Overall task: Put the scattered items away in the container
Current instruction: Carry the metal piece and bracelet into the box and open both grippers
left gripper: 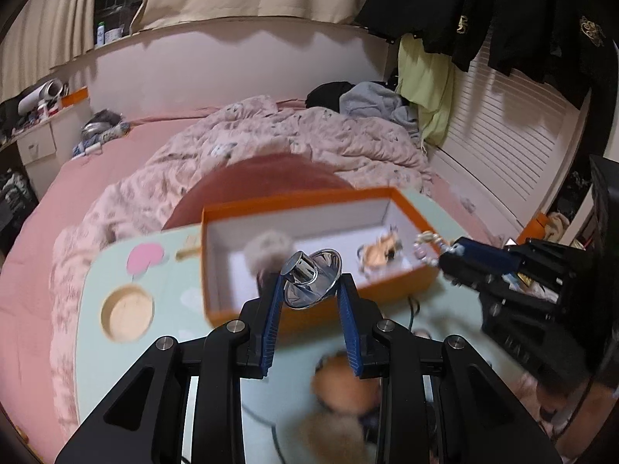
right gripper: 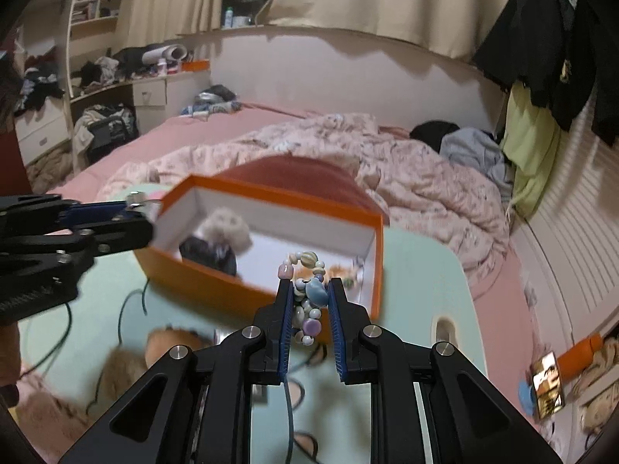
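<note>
The left gripper [left gripper: 309, 284] is clamped on a chrome funnel-shaped metal piece [left gripper: 312, 278], pinched by its rim between the two blue fingers [left gripper: 272, 309]. The piece's flared disc faces back toward the camera and its short cylindrical stem points up and to the left, tilted away from the gripper. It is held in the air just in front of the near wall of the orange box [left gripper: 247, 309], which lies ahead of the fingertips on the pale green table [left gripper: 170, 332].

The right gripper [right gripper: 309, 290] is closed on a beaded bracelet [right gripper: 307, 297], whose loop runs lengthwise along the fingers: some beads hang below between the pads, and an arc of beads stands up past the fingertips. It sits above the near wall of the orange box [right gripper: 216, 286], toward the box's right end.

Inside the box, ahead and left of the right gripper, lies a fluffy grey-and-black plush [right gripper: 220, 237]; a small orange item [right gripper: 340, 270], too blurred to identify, lies just beyond the bracelet.

On the table below the grippers rests a blurred brown plush [left gripper: 340, 390].
</note>
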`<state>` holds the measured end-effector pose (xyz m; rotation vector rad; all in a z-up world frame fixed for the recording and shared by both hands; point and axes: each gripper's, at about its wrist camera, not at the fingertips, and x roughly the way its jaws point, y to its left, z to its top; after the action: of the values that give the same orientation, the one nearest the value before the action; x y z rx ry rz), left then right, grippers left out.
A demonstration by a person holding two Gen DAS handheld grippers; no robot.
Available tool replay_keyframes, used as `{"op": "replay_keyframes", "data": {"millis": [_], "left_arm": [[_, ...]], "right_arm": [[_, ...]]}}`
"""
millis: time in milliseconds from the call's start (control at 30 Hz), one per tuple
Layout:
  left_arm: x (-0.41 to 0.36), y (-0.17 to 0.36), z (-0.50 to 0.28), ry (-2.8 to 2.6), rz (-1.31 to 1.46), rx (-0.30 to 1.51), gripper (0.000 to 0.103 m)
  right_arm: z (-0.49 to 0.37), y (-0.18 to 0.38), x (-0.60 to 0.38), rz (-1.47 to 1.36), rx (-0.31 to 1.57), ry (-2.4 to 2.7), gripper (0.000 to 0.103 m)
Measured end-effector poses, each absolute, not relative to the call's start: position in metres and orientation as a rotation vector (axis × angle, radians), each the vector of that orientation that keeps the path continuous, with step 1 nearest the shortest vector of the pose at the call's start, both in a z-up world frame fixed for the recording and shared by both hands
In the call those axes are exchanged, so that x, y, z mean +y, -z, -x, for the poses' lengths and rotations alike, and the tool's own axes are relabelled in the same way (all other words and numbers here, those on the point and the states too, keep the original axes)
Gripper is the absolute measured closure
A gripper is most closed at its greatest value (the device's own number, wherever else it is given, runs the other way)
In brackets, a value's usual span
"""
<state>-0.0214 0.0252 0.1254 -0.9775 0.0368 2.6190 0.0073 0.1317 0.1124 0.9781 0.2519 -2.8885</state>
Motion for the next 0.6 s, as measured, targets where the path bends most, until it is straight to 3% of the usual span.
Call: {"op": "replay_keyframes", "data": {"millis": [267, 333, 400, 600], "left_arm": [[0.038, -0.105, 0.091, -2.65, 1.11, 0.003, 0.071], [0.033, -0.088, 0.108, -2.676, 1.23, -0.031, 0.047], [0.024, -0.078, 0.111, -2.712, 1.266, -0.086, 0.041], [0.006, -0.089, 0.085, -2.709, 1.15, -0.134, 0.036]], "right_arm": [[0.048, -0.099, 0.123, -0.974, 0.256, 2.873, 0.083], [0.06, -0.089, 0.124, -1.022, 0.247, 2.877, 0.068], [0.062, -0.084, 0.124, -1.046, 0.276, 2.919, 0.041], [0.047, -0.099, 0.141, -0.994, 0.225, 2.958, 0.038]]}}
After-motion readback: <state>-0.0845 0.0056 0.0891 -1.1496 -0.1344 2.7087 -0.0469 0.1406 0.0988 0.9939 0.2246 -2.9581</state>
